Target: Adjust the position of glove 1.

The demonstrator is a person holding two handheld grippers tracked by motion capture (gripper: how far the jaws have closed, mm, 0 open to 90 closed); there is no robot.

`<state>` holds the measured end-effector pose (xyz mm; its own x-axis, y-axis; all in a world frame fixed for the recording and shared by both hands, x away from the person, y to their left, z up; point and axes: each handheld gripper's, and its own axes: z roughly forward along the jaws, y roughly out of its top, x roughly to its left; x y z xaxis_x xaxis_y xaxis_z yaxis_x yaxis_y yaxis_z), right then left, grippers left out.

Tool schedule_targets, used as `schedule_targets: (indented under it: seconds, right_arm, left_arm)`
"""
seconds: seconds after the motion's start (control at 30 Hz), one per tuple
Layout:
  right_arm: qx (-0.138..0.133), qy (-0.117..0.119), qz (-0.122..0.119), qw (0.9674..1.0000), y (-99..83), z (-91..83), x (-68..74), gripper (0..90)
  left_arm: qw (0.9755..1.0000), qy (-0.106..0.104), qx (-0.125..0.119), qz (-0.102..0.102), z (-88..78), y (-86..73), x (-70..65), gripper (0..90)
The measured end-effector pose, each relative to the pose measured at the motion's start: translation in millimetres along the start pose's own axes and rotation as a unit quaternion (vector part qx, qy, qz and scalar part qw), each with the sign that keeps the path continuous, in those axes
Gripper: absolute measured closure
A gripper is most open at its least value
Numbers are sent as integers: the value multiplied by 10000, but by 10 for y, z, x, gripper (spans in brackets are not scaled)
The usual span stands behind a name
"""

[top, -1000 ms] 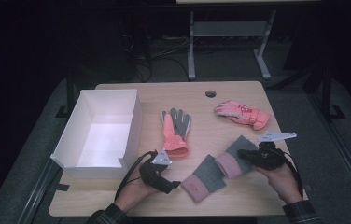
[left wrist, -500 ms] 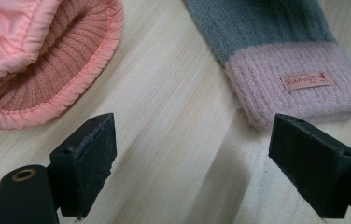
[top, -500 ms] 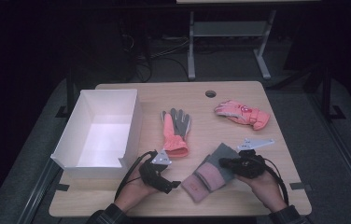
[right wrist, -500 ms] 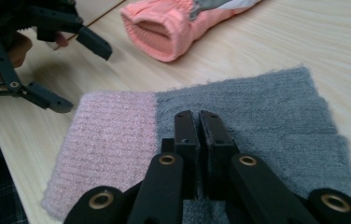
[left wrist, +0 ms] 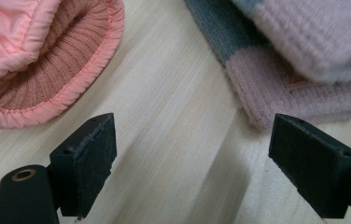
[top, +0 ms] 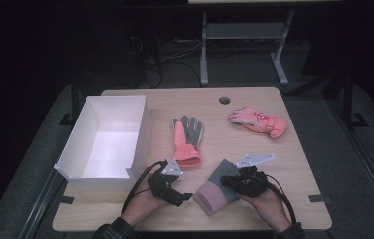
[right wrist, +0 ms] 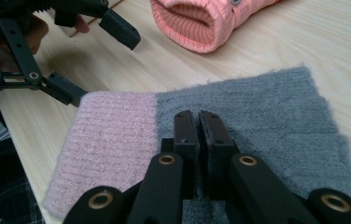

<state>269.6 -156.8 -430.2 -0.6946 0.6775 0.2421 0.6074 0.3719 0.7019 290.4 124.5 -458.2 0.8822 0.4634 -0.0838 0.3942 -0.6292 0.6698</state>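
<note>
A knit glove (top: 214, 191), grey with a pink cuff, lies at the table's front centre, and its pink cuff (right wrist: 108, 149) points at the left gripper. My right gripper (top: 226, 182) rests on its grey part, jaws pressed together (right wrist: 194, 116) and pinching the knit. My left gripper (top: 185, 197) lies just left of the cuff, open, with bare wood between its jaws (left wrist: 192, 158); it is also seen from the right gripper view (right wrist: 94, 60). In the left gripper view the knit glove (left wrist: 304, 74) shows as two stacked layers. A coral and grey glove (top: 187, 142) lies flat behind the left gripper, cuff (left wrist: 38, 60) towards me.
A white open box (top: 140, 130) stands at the left of the wooden table (top: 284, 169). A pink padded glove (top: 257, 122) lies at the back right, near a round cable hole (top: 224, 99). Metal frame legs stand on the dark floor beyond.
My right gripper has moved left towards the left gripper with the knit glove's grey end, so the glove now looks shorter and bunched. The left gripper has kept still.
</note>
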Motion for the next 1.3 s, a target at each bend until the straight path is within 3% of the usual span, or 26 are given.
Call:
schedule_targets:
  seconds: [0.4, 0.6, 0.73, 0.9, 0.93, 1.0, 1.1, 1.23, 1.27, 1.3]
  right_arm:
    - [235, -117, 2, 9997, -38, 176, 58, 837]
    - [129, -256, -100, 9995, -46, 166, 55, 530]
    - [91, -317, -52, 9994, -49, 104, -36, 363]
    - [17, -339, -39, 9994, -81, 19, -204, 182]
    - [-15, -348, -28, 9994, -85, 4, -231, 163]
    - [-91, -350, 5, 9993, -102, -21, -288, 132]
    - [-86, -381, 22, 9992, -129, -54, -376, 93]
    - [-182, -581, -6, 9981, -190, -120, -465, 48]
    - [-165, -634, -7, 9979, -208, -140, -483, 37]
    - [-166, -675, -6, 9976, -229, -160, -504, 32]
  left_arm:
    - [10000, -3, 7, -21, -2, -2, -3, 146]
    - [9999, 19, 114, 29, -17, -3, 9, 146]
    - [9998, 46, 175, 60, -45, 20, 23, 147]
    - [9997, 28, 140, -199, -82, 45, 30, 150]
    - [9997, 33, 213, -146, -99, 54, 46, 150]
    - [9996, 44, 120, -260, -106, 62, 34, 150]
    - [9997, 58, 71, -222, -136, 92, 38, 153]
    - [9993, 56, -36, -356, -160, 128, 34, 152]
    - [9997, 78, -11, -232, -172, 139, 52, 152]
    - [9996, 78, -15, -280, -176, 153, 47, 153]
